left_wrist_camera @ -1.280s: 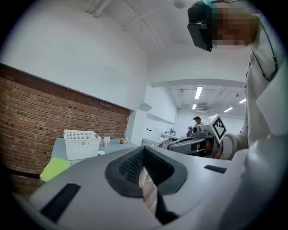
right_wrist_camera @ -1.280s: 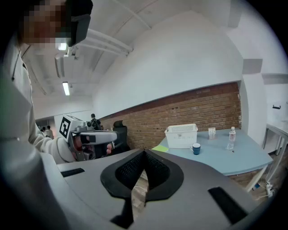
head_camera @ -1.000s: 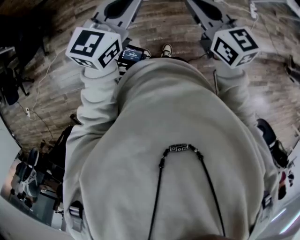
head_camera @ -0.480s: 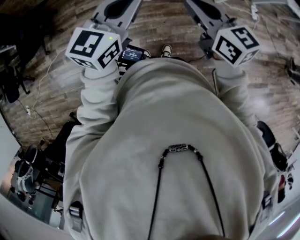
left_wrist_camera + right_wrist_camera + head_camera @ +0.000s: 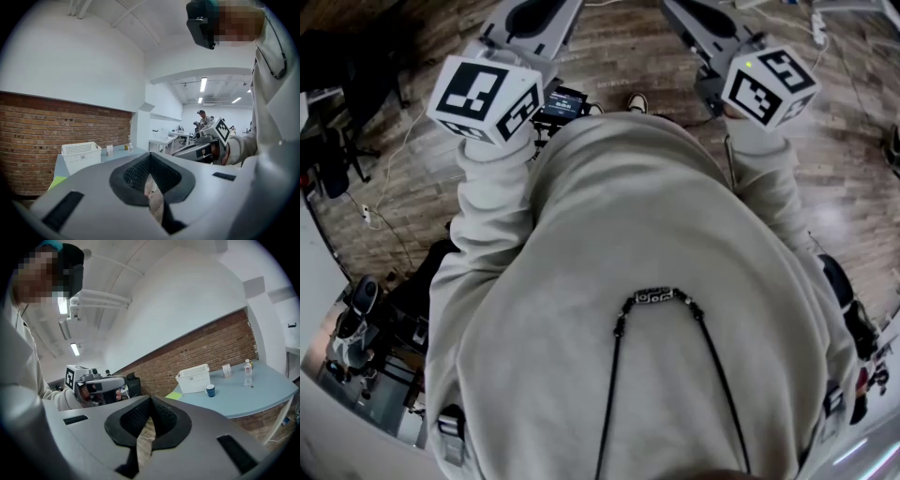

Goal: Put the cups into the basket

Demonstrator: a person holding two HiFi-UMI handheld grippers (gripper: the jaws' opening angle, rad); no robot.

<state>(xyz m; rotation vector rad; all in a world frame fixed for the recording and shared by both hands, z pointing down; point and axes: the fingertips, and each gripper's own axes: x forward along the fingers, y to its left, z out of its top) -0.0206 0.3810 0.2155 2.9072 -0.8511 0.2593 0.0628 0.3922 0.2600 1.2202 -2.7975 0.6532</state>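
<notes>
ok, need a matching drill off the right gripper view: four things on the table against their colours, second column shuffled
Things:
1. basket
2. cup
3. bottle
4. sheet

Colours:
A. yellow-green
B. clear
C. white
D. dark blue

Pairs: 1-C, 2-D, 3-B, 4-A

Perforated plastic basket (image 5: 193, 379) — rough, matt brick wall (image 5: 208, 345).
</notes>
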